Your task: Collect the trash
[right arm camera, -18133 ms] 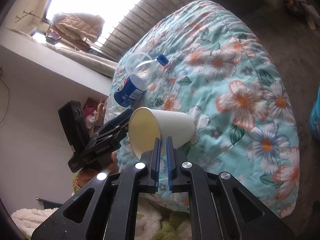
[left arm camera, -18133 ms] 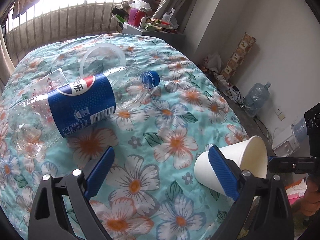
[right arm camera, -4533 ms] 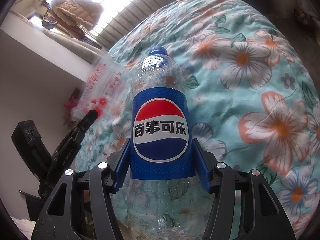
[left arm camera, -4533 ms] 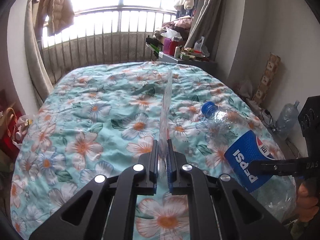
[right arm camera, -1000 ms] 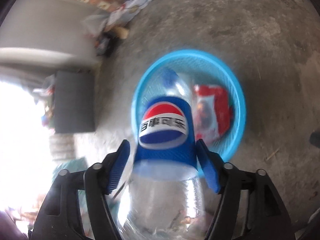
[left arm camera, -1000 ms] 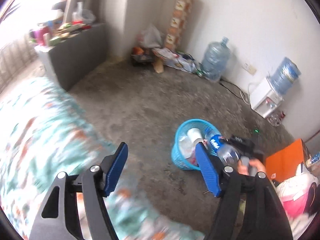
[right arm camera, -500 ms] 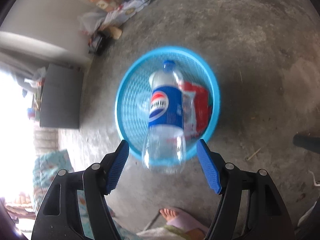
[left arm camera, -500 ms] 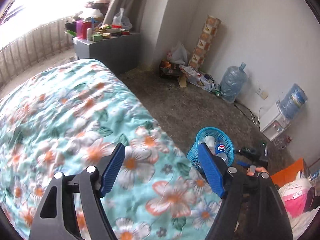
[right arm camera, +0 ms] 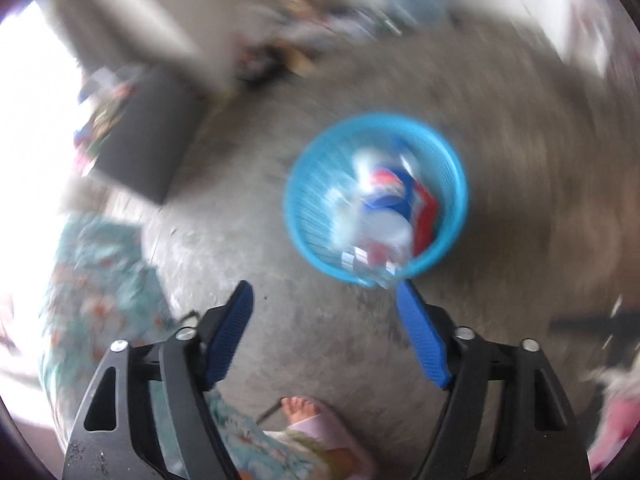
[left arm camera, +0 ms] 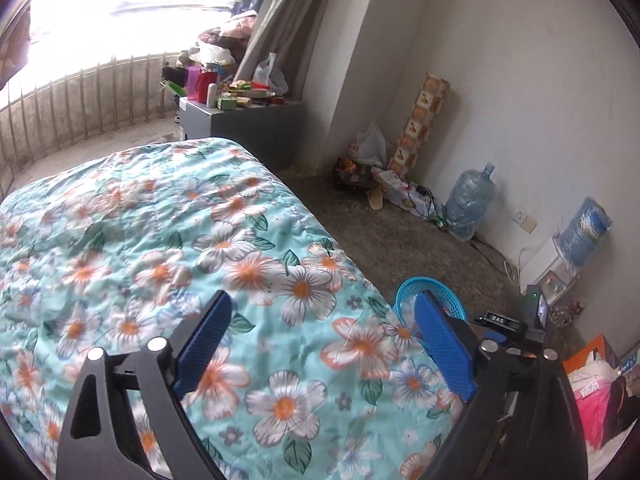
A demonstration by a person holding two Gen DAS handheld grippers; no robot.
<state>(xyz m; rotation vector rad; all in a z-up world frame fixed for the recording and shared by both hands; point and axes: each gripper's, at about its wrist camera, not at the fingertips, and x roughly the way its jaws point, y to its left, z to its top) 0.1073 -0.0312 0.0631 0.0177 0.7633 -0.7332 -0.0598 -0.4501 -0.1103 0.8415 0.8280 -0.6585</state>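
The blue mesh basket (right arm camera: pixel 304 216) stands on the concrete floor, blurred in the right wrist view, with the Pepsi bottle (right arm camera: pixel 388 196) and other trash lying in it. My right gripper (right arm camera: pixel 324 292) hangs above the floor just short of the basket, its jaws opening and nothing between them. In the left wrist view my left gripper (left arm camera: pixel 320 304) is over the floral bedspread (left arm camera: pixel 140 248), jaws opening wide and empty. The basket (left arm camera: pixel 408 290) peeks out behind its right finger, and the other gripper's black body (left arm camera: pixel 516 326) shows beside it.
A grey cabinet (left arm camera: pixel 244 128) with bottles and boxes stands past the bed. Water jugs (left arm camera: pixel 468 204), a dispenser (left arm camera: pixel 560 264), bags and cables line the white wall. A person's bare foot (right arm camera: pixel 300 408) is on the floor below my right gripper.
The Pepsi bottle left my right gripper and dropped into the basket; that gripper then rose and rolled. My left gripper swung from the floor to over the bed and spread wider.
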